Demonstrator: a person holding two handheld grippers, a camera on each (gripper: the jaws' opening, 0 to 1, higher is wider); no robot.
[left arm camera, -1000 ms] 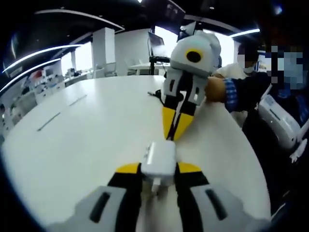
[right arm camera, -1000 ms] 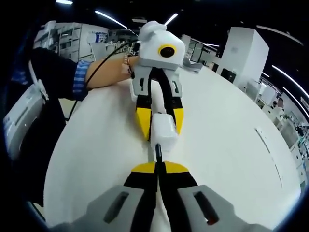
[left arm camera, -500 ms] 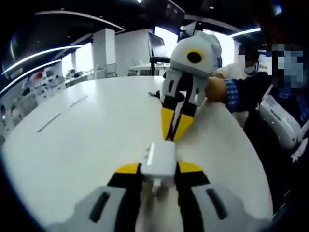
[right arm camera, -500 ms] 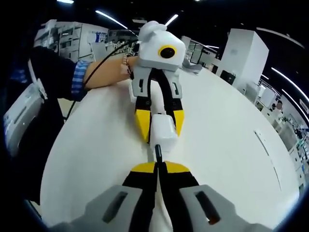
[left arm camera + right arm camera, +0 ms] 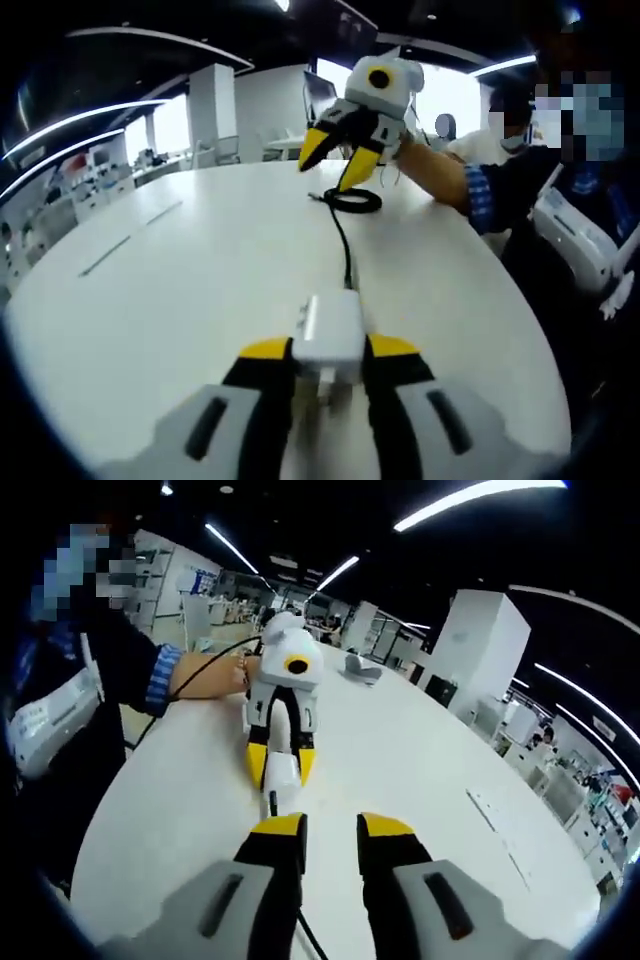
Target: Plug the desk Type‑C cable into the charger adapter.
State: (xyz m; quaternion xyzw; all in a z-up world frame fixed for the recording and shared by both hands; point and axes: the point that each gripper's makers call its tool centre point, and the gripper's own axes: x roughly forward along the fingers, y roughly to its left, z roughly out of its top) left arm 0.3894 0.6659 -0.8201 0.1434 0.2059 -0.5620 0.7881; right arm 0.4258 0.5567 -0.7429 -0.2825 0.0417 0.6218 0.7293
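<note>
My left gripper (image 5: 328, 350) is shut on the white charger adapter (image 5: 328, 328), held low over the white table (image 5: 190, 270). A black Type-C cable (image 5: 343, 240) runs from the adapter's far face back to a small coil (image 5: 356, 200) on the table. Beyond the coil my right gripper (image 5: 333, 165) hangs above the table with its yellow jaws apart and nothing in them. In the right gripper view my right gripper (image 5: 332, 830) stands open, and the cable (image 5: 272, 802) leads from under it to the adapter (image 5: 282, 774) in the left gripper (image 5: 281, 768).
A person's hand with a blue cuff (image 5: 478, 192) holds the far gripper at the table's right side. A person's arm (image 5: 195, 676) reaches in from the left. Two thin slots (image 5: 120, 243) mark the tabletop on the left. The table's edge (image 5: 520, 300) curves close on the right.
The right gripper has opened, let go of the cable and drawn back and up from the adapter. The cable stays at the adapter; the left gripper has kept still.
</note>
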